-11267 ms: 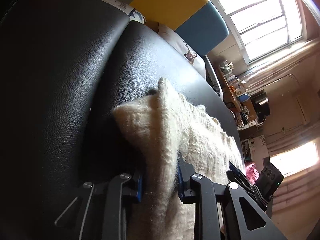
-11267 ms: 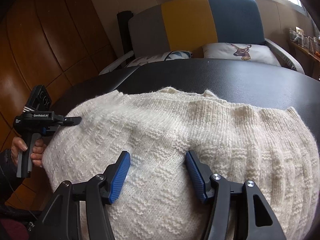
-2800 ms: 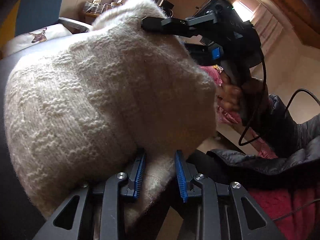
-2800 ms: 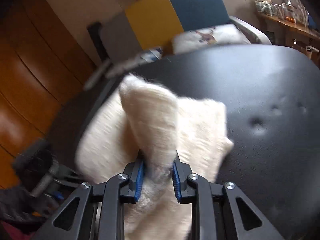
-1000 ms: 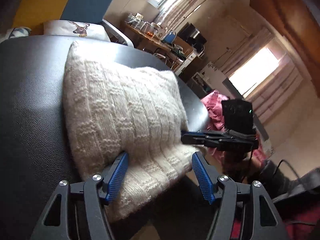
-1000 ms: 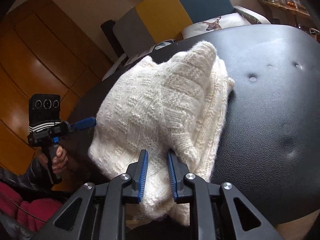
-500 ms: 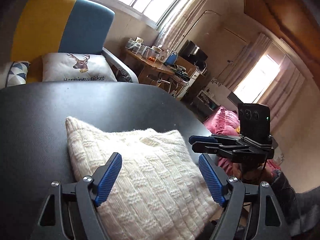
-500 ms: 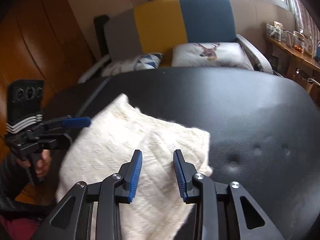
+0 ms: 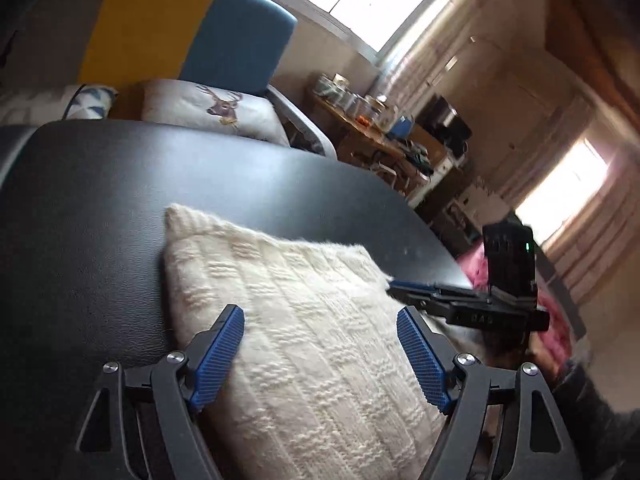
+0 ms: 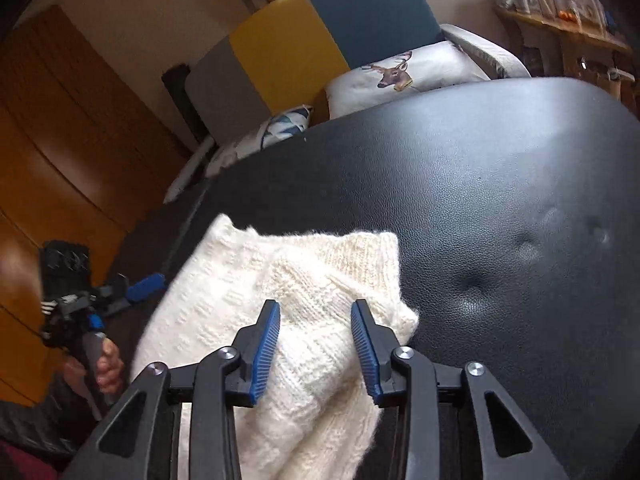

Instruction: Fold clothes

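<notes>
Both grippers had let go since the earlier frames, when each was clamped on the knit; the right one, nearly closed a second before, now stood parted. One cream knitted sweater lay folded into a compact bundle on the black padded surface, near its front edge.

From the left wrist camera, the left gripper had its jaws spread wide, gripping nothing. The sweater's near end lay between and beneath the two blue pads, with clear gaps on both sides; whether the pads touched the knit could not be told. The bundle ran away from the jaws toward a pointed far corner.

From the right wrist camera, the right gripper had its jaws moderately open, also gripping nothing. A fold of the sweater lay between and under its pads, the ribbed edge just beyond the right pad.

Each gripper showed in the other's view, held at opposite sides of the bundle: two grippers, four blue pads in all. A hand gripped the left tool's handle.

Behind the surface stood one sofa in grey, yellow and blue, carrying two cushions: one with a deer print, one with triangles.
</notes>
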`<state>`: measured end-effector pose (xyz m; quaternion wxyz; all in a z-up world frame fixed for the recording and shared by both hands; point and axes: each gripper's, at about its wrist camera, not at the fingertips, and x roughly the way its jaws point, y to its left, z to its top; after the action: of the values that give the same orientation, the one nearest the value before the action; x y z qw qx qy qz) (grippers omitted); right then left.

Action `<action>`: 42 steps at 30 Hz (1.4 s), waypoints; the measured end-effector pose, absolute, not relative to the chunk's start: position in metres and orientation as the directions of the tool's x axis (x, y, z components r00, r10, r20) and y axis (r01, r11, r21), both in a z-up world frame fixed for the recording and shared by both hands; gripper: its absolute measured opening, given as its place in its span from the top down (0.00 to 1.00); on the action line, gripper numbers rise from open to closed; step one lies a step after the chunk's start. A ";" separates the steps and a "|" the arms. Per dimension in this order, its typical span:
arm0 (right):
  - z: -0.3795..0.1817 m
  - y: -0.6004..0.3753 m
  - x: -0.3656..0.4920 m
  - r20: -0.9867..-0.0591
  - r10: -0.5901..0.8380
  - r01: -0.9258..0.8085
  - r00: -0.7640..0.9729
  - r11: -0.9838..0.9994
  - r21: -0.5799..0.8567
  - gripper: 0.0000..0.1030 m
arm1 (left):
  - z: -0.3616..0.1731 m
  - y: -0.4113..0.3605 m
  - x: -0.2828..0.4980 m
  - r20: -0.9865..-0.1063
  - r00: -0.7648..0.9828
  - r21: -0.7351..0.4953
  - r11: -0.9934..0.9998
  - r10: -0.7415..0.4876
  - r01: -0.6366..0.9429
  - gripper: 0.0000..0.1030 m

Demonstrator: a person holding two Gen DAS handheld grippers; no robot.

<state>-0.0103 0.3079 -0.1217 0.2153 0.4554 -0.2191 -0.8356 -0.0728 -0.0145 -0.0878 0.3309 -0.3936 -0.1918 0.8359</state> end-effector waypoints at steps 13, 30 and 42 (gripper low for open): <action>-0.156 0.334 0.016 -0.556 -0.788 0.000 -0.264 -0.577 0.817 0.00 | -0.136 -0.037 -0.090 -0.491 -0.229 -0.816 -0.536 0.840 -0.215 0.04; -0.164 0.281 0.002 -0.565 -0.773 0.064 -0.290 -0.604 0.794 0.00 | -0.134 0.000 -0.077 -0.647 -0.192 -0.673 -0.671 0.738 -0.311 0.01; -0.163 0.264 0.022 -0.608 -0.703 0.063 -0.369 -0.671 0.739 0.45 | -0.129 0.001 -0.061 -0.656 -0.214 -0.662 -0.687 0.724 -0.299 0.39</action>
<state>0.0222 0.2635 -0.1627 0.2511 0.5025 -0.3184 -0.7636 -0.0613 0.0007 -0.1292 0.3399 -0.5269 -0.2020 0.7524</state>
